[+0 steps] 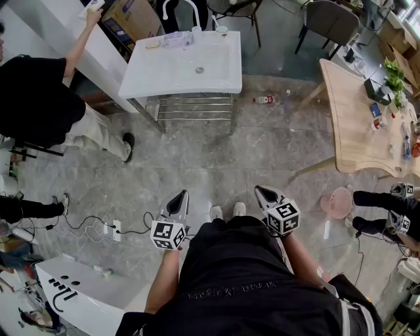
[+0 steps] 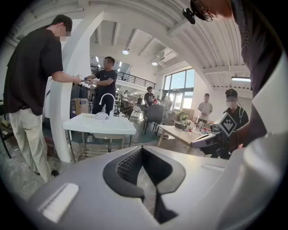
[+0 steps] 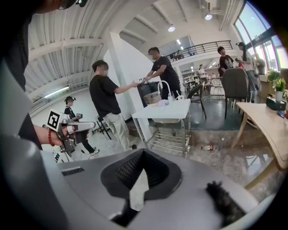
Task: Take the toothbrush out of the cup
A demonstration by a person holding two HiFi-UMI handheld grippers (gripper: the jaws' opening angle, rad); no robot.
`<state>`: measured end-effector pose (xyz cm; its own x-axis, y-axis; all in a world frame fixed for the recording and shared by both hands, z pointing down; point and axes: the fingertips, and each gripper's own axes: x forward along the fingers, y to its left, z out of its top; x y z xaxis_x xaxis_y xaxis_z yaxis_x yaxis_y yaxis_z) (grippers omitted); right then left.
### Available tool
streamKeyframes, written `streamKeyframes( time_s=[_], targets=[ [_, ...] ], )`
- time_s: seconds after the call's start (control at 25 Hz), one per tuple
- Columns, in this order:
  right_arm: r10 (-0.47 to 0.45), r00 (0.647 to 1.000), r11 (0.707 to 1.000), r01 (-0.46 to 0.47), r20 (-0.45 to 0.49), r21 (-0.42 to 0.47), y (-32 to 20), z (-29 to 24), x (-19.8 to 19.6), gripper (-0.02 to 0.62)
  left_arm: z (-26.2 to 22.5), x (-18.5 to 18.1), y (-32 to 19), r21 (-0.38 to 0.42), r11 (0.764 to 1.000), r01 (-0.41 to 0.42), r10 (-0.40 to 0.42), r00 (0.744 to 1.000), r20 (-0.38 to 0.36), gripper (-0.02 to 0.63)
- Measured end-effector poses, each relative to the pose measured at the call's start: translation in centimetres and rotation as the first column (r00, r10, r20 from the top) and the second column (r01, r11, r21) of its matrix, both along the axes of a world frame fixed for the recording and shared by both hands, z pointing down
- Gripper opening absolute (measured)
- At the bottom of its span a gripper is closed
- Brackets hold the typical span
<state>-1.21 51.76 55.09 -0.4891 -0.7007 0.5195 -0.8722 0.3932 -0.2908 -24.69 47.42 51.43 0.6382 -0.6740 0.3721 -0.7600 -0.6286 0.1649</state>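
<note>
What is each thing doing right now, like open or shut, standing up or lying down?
Left gripper: shut, holding nothing.
Right gripper: shut, holding nothing.
Sink: standing upright, basin empty.
Bottle: lying on its side.
Chair: upright, nobody sitting in it.

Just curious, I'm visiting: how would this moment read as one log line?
left gripper: shut, empty | right gripper: shut, empty | sink: ahead, unreached
</note>
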Motion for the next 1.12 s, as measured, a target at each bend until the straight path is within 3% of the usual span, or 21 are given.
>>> streamKeyframes(
  time_s=[0.28,0.72,1.12],
  targets=[
    [-0.008,1.000,1.000,0.008,-0.001,-0.001,-1.1,0.2,1.4,0.012,-0.6,1.7,-1.2,0.023,1.000,-0.006,0.007,0.999,-0.041,0.006],
    [-0.007,0.999,0.999,0.005,0.053,0.044,-3.3,0.4,4.5,0.012,-0.2,4.0,-1.8,0.011,1.000,0.029,-0.029,1.000,0.013,0.006],
    [0.005,0.998,1.000,-0.007,0.065,0.029,-3.1,1.2,7.2,0.012,0.1,4.9,-1.3,0.017,0.997,0.075,-0.075,0.997,0.017,0.006]
  ],
)
